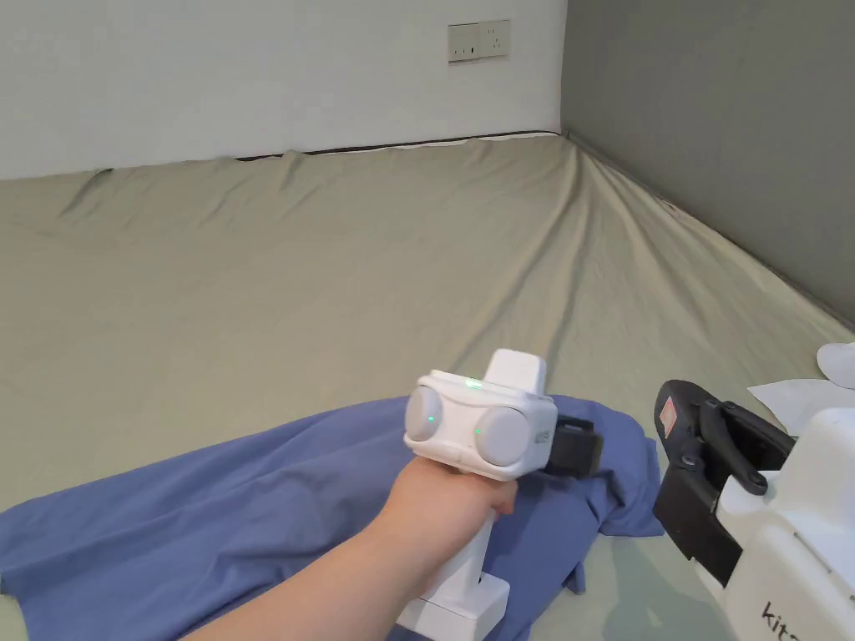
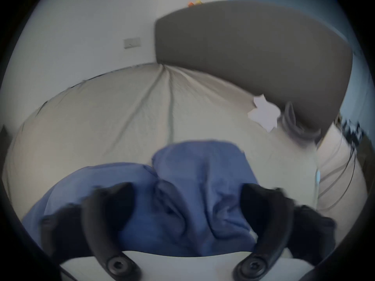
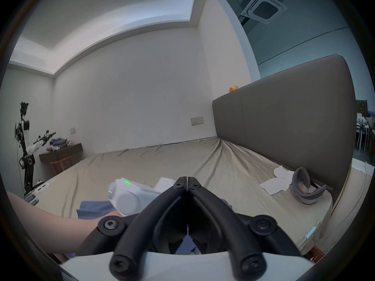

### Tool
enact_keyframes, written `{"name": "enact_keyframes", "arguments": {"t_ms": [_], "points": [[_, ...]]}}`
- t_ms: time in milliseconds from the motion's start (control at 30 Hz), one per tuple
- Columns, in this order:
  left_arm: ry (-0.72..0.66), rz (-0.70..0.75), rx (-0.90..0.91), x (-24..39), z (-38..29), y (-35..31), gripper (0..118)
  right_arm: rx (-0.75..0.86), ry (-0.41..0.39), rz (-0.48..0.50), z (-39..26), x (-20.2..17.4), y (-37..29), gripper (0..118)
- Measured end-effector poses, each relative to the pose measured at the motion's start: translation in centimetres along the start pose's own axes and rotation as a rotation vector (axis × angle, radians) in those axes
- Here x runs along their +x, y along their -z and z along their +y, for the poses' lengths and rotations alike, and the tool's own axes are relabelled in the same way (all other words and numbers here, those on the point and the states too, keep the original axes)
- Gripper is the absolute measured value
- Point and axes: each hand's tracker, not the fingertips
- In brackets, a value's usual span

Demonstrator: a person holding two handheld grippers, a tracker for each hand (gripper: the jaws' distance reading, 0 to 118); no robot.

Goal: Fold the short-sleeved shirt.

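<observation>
Head view: the blue shirt [image 1: 250,501] lies crumpled on the bed [image 1: 334,275], the left gripper [image 1: 576,446] above its right end. Left gripper view: jaws spread wide over the shirt. Right gripper view: the right gripper [image 3: 187,179] has its jaws closed together, empty.

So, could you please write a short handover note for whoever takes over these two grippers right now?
Left gripper: open, jaws wide apart over the bunched end of the blue shirt, gripping nothing.
Right gripper: shut, empty, held above the bed sheet to the right of the shirt.
The shirt lies crumpled along the near edge of the bed.
Done: no neat fold visible.
Left: grasp the shirt, spread it flat, fold it.
</observation>
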Motion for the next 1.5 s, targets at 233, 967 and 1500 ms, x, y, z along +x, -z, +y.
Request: {"name": "enact_keyframes", "arguments": {"t_ms": [233,967,1500], "points": [[-0.110,0.027,0.329,-7.4,1.6,-15.2,113,0.005,-0.085,0.042,0.0,-1.6,0.6,0],[-0.218,0.712,0.475,-22.3,-18.8,-39.4,0,-0.173,-0.214,0.149,-4.4,-6.2,4.9,0],[-0.208,0.640,0.261,-29.5,-11.8,-30.3,0,-0.200,-0.225,0.250,-4.2,-7.9,5.0,0]]}}
